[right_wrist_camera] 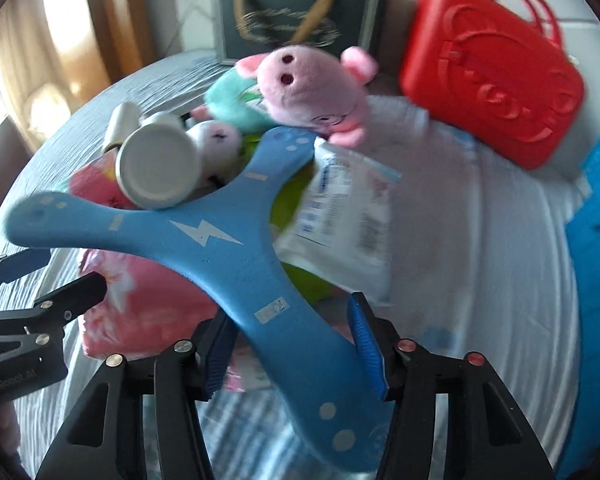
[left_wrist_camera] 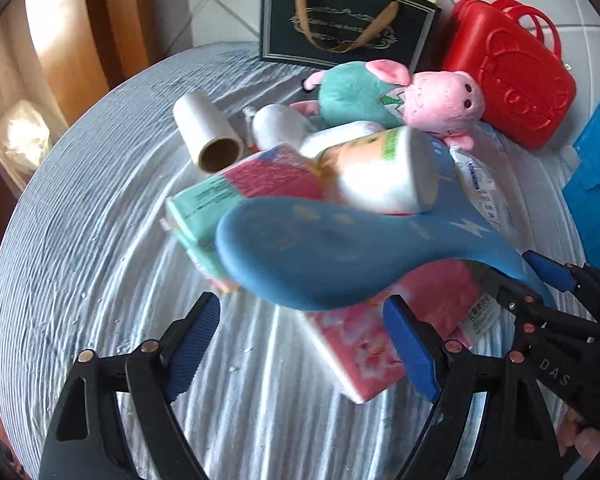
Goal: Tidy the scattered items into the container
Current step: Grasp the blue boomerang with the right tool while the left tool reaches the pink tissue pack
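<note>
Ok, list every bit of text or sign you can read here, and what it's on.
"DAS": right claw.
"GenRobot.AI": left claw.
Lightning-bolt sign: blue boomerang.
Gold script on black gift bag, print on white packet: too blurred to read.

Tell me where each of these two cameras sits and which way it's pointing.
Left wrist view: sits on the left gripper, looking forward over a pile of items on the grey ribbed cloth; its own two blue-padded fingers show, spread open and empty, and the right gripper enters from the right.
Right wrist view: sits on the right gripper, facing the same pile; its fingers straddle one arm of the blue three-armed boomerang.
Shared: the boomerang, pink plush pig, red plastic case, dark gift bag.
</note>
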Action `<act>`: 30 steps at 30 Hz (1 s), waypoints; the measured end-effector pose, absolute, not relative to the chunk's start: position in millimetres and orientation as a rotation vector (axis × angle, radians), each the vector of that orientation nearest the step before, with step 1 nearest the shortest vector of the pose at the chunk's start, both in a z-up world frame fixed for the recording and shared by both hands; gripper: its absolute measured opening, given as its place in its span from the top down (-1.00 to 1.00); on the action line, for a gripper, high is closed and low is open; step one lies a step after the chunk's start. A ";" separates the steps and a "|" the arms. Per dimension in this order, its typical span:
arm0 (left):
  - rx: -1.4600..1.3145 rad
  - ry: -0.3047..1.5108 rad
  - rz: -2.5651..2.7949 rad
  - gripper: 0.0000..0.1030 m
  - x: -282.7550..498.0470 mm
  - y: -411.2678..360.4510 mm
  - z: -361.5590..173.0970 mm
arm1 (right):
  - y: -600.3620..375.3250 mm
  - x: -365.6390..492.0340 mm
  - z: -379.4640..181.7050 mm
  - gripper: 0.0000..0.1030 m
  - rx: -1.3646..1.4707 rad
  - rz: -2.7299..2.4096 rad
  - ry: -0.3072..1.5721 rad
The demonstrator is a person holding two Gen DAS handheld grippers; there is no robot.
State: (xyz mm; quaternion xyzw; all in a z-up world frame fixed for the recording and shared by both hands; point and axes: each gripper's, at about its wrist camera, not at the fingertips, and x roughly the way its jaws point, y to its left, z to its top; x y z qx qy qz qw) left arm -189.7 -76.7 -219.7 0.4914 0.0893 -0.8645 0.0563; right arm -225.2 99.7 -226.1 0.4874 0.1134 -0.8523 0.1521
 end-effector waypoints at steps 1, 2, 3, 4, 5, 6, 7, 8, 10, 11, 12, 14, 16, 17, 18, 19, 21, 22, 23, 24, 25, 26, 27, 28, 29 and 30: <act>1.488 0.259 -2.641 -0.63 -191.6 -73.4 -218.0 | 108.3 -224.6 -223.9 0.10 1.407 -2.465 0.306; 1.488 0.242 -2.662 -0.63 -195.0 -69.1 -216.9 | 116.3 -223.9 -221.9 0.20 1.414 -2.483 0.292; 1.479 0.223 -2.686 -0.63 -198.5 -65.1 -216.8 | 122.1 -223.7 -221.0 0.28 1.424 -2.496 0.286; 1.457 0.207 -2.715 -0.63 -202.0 -63.6 -217.5 | 126.9 -224.1 -221.0 0.28 1.436 -2.503 0.281; 1.436 0.187 -2.738 -0.63 -205.8 -60.1 -218.0 | 132.5 -223.9 -220.9 0.28 1.444 -2.507 0.275; 1.434 0.161 -2.738 -0.63 -209.9 -56.3 -219.2 | 136.5 -223.3 -221.0 0.29 1.453 -2.516 0.282; 1.436 0.142 -2.729 -0.63 -212.9 -53.9 -220.8 | 139.8 -223.1 -221.3 0.29 1.462 -2.537 0.294; 1.437 0.116 -2.699 -0.63 -216.5 -52.4 -224.1 | 143.0 -223.7 -222.4 0.29 1.472 -2.553 0.287; 1.418 0.109 -2.684 -0.81 -220.0 -54.8 -230.0 | 149.1 -226.7 -229.9 0.30 1.518 -2.552 0.240; 1.422 0.117 -2.672 -0.85 -220.5 -58.4 -231.1 | 153.0 -227.8 -234.7 0.35 1.536 -2.546 0.218; 1.437 0.140 -2.656 -0.86 -219.2 -63.3 -231.2 | 155.2 -228.0 -237.8 0.37 1.547 -2.539 0.210; 1.459 0.205 -2.612 -0.86 -215.1 -72.3 -232.2 | 157.7 -226.3 -240.7 0.37 1.544 -2.534 0.221; 1.454 0.245 -2.580 -0.87 -206.3 -76.8 -234.3 | 154.1 -223.5 -239.8 0.37 1.532 -2.525 0.239; 1.452 0.261 -2.566 -0.87 -200.4 -77.9 -234.3 | 150.5 -221.2 -238.3 0.37 1.518 -2.515 0.253; 1.452 0.270 -2.562 -0.86 -194.9 -77.6 -234.3 | 146.3 -218.2 -236.5 0.38 1.502 -2.500 0.260; 1.452 0.274 -2.569 -0.86 -190.6 -76.7 -234.2 | 140.9 -213.6 -233.8 0.38 1.481 -2.480 0.267; 1.456 0.292 -2.593 -0.86 -181.6 -75.6 -235.9 | 130.6 -204.6 -229.2 0.33 1.451 -2.462 0.282; 1.459 0.303 -2.595 -0.85 -179.4 -78.1 -235.1 | 127.2 -199.4 -225.6 0.30 1.430 -2.461 0.277; 1.454 0.313 -2.595 -0.85 -177.3 -80.6 -233.5 | 125.1 -194.6 -221.9 0.19 1.413 -2.466 0.274; 1.428 0.320 -2.598 -0.85 -178.4 -83.3 -229.8 | 123.1 -190.2 -218.2 0.08 1.397 -2.478 0.284; 1.383 0.325 -2.608 -0.85 -178.3 -87.7 -224.8 | 121.6 -184.9 -213.0 0.05 1.372 -2.492 0.292; 1.344 0.319 -2.615 -0.85 -179.7 -92.0 -220.1 | 121.6 -178.8 -206.6 0.00 1.344 -2.506 0.293; 1.316 0.295 -2.609 -0.85 -183.7 -97.4 -216.1 | 121.8 -174.6 -201.2 -0.03 1.322 -2.515 0.283; 1.309 0.277 -2.600 -0.85 -188.0 -101.1 -215.6 | 122.6 -168.9 -195.6 -0.03 1.296 -2.518 0.264; 1.304 0.267 -2.592 -0.85 -194.1 -106.0 -217.1 | 122.3 -164.3 -191.7 -0.03 1.276 -2.510 0.247; 1.300 0.262 -2.582 -0.85 -198.6 -109.6 -219.9 | 119.7 -159.6 -187.3 -0.02 1.256 -2.496 0.231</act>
